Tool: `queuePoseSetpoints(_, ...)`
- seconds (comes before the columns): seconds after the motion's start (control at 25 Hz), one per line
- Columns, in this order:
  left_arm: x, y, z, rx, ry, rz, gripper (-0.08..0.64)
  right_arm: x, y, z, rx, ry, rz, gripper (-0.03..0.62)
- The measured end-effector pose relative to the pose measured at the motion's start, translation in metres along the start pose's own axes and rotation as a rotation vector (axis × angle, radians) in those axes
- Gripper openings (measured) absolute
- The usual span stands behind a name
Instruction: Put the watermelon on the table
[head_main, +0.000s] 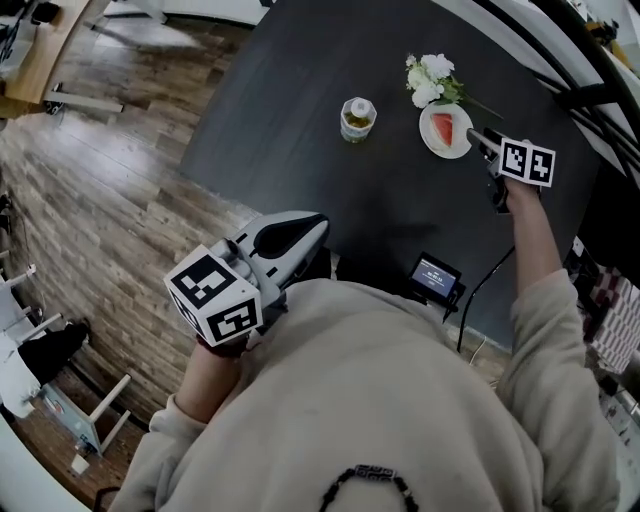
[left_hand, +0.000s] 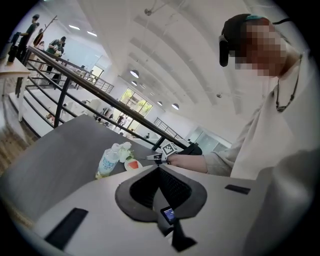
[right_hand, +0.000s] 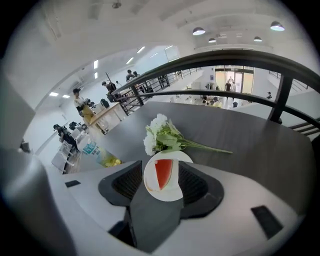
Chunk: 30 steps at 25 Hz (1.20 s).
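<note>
Right gripper (head_main: 476, 137) hangs at the far right of the table (head_main: 300, 110), jaws wide apart, nothing between the pads. The watermelon (right_hand: 164, 173) slice lies on a white plate (right_hand: 165, 196) resting on the table, just left of this gripper's tips and ahead of and below them. Its long axis runs near to far, in line with the gap between the jaws. Flowers (head_main: 430, 78) lie just beyond the plate; a bottle (head_main: 357, 118) stands to the left, apart from it. Left gripper (head_main: 315, 225) is at the near edge close to our chest, tips together, empty, well apart from the slice. We judge the placing done, and the right hand is the nearer for any correction.
</note>
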<state>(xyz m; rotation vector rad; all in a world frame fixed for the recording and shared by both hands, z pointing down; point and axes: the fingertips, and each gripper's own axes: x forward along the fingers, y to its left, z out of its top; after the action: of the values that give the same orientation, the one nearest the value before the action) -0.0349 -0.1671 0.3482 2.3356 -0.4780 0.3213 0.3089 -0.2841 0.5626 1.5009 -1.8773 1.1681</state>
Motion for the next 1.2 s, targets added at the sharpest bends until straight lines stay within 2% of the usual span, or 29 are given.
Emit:
queuePoseSetpoints(0.12,0.000,-0.009,0.012,0.019,-0.010,-0.059,0.003,-0.044,0.000,0.004,0.024,-0.065,-0.001,0.236)
queuePoseSetpoints(0.2,0.000,-0.013,0.020,0.020,-0.024,-0.096,0.003,-0.072,0.005,0.005,0.052,-0.115,0.028,0.229)
queuePoseSetpoints(0.28,0.000,-0.016,0.027,0.028,-0.032,-0.128,0.003,-0.099,0.017,0.005,0.084,-0.174,0.083,0.190)
queuePoseSetpoints(0.36,0.002,-0.019,0.036,0.044,-0.035,-0.159,0.002,-0.124,0.029,0.002,0.085,-0.216,0.120,0.119)
queuePoseSetpoints(0.48,0.006,-0.025,0.048,0.048,-0.048,-0.219,0.003,-0.150,0.040,-0.016,0.037,-0.220,0.108,0.063)
queuePoseSetpoints(0.76,0.015,-0.052,0.076,0.020,-0.122,-0.432,0.002,-0.191,0.073,-0.066,0.028,-0.241,0.112,0.018)
queuePoseSetpoints(0.92,0.030,-0.067,0.086,0.080,-0.094,-0.498,0.002,-0.226,0.105,-0.067,0.046,-0.387,0.144,0.017)
queuePoseSetpoints(1.12,0.044,-0.081,0.087,0.131,-0.056,-0.568,0.002,-0.264,0.144,-0.076,-0.028,-0.551,0.144,0.015)
queuePoseSetpoints(1.2,0.051,-0.082,0.083,0.154,-0.031,-0.573,0.002,-0.279,0.153,-0.078,-0.019,-0.614,0.165,0.015)
